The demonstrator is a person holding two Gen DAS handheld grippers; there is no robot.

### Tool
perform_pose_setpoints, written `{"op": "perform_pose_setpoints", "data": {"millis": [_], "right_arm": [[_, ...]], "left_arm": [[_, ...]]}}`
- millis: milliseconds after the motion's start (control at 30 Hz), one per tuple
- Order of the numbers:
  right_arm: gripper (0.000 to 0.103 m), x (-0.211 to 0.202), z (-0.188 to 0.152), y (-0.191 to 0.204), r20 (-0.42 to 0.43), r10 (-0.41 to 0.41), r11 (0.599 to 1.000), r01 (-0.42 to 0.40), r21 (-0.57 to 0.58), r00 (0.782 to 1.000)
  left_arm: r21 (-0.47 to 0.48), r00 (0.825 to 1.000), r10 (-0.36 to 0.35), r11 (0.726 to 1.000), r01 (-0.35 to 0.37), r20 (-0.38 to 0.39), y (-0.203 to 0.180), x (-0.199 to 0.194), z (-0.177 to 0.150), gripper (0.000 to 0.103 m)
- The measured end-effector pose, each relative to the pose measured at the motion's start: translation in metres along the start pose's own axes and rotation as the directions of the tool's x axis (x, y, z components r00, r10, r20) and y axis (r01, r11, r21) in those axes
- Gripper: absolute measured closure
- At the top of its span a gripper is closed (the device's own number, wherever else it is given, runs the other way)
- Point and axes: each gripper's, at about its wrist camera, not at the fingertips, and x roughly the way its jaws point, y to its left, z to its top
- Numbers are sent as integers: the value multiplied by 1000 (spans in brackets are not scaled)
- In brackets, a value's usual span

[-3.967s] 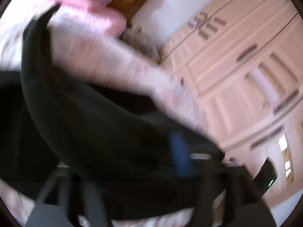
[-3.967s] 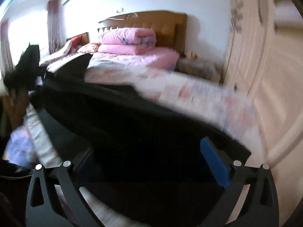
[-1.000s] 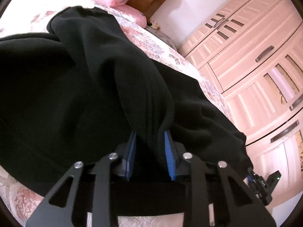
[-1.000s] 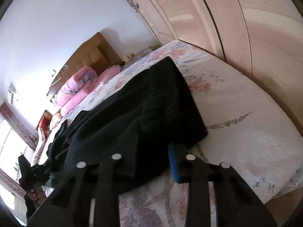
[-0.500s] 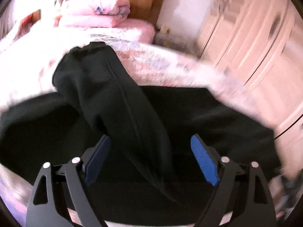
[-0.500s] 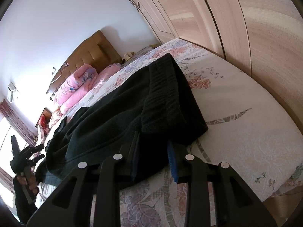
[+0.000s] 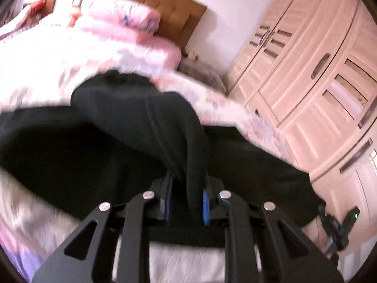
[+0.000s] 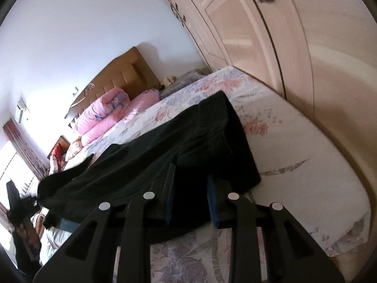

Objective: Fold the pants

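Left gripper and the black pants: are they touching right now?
Touching. In the left wrist view the left gripper jaws are closing, and a raised fold of the black pants runs between its blue pads.

The left gripper (image 7: 186,200) points down at a slant, its two blue pads drawn close together and closing on a raised fold of the black pants (image 7: 132,127), which runs up out from between them. The right gripper (image 8: 192,200) also tilts downward near the foot edge of the bed (image 8: 306,165), jaws narrow and closing, with the pants' dark cloth pinched between its blue pads.
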Motion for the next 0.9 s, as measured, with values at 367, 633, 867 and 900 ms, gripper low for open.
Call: {"op": "perform_pose_setpoints", "data": {"millis": [367,633,867,900], "right_arm": [[76,14,-13,-9,-60,-69,998,69,2,996],[31,-2,-7,-10,-59,-189,981,191,21,980],[28,50,4,109,-48,-139,930,114,-350,989],[28,67,-1,123,-99,-127,921,81,-381,987]], "left_arm": [[-22,1000,-4,1000,3,-24,37,45,-36,75],[-3,950,177,983,-183,258,19,-24,-20,13],[302,995,-86,948,99,-55,-106,58,34,7],[309,975,-131,933,183,-182,-127,94,36,7]]}}
